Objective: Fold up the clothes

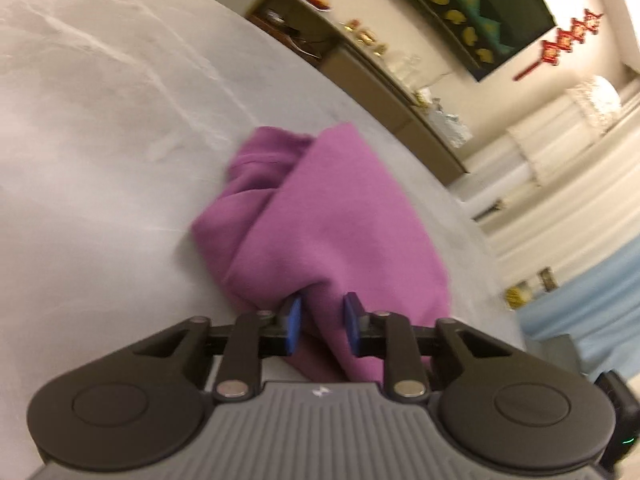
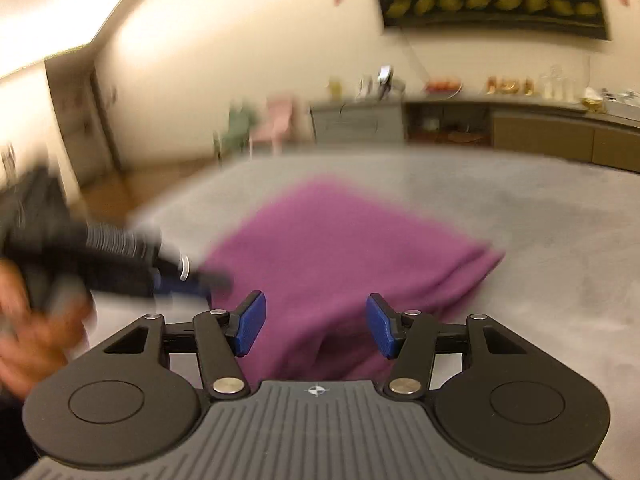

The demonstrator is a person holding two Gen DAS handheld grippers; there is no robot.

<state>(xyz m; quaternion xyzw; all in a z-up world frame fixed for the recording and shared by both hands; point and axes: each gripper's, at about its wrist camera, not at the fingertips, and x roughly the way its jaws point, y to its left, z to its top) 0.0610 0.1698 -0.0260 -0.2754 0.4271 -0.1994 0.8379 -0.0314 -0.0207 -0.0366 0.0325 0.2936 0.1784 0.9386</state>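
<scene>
The left gripper (image 1: 322,326) has its blue pads (image 1: 295,322) drawn close with a gathered ridge of the purple garment (image 1: 320,216) passing between them; whether the pads actually bite the cloth cannot be told for certain, though the fabric rises toward them as if held. The right gripper (image 2: 316,328) stands wide open, empty, with the garment's near edge lying between and beneath its fingers. The garment lies partly folded on the grey bed surface (image 1: 100,120), a bunched section at its far left, a flatter panel to the right. In the right wrist view the left gripper appears blurred at the garment's near left edge, with the person's hand (image 2: 32,320) behind it. To do this step well, close the right gripper on the near edge at a point level with the left grip, keep both at equal height, and carry the edge over evenly so the panel lands flat. Uneven tension would likely drag the bunched section further out of line.
</scene>
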